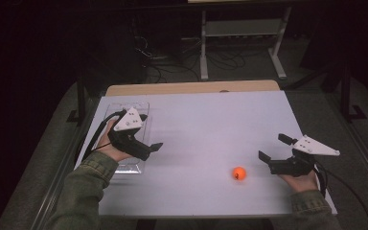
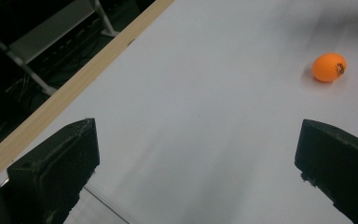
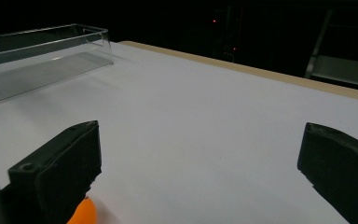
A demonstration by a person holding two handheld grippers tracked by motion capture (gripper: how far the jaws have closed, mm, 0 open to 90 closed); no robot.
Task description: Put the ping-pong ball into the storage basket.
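A small orange ball with dark print is seen lying on the white surface, toward the near right part of it. The right claw is held just to the right of the ball, with its jaws spread wide and nothing between them; the ball is not touched by it. In the right gripper view the edge of the ball is glimpsed at the bottom, beside the left jaw, and the jaws are shown well apart over bare white surface.

The left claw is held at the left side of the surface, above a clear plastic rectangular tray that lies along the left edge. Its jaws are likewise opened wide and nothing is gripped. In the left gripper view the ball is seen well beyond the jaws, off toward the upper right. A pale wooden strip is visible along the far edge of the surface.
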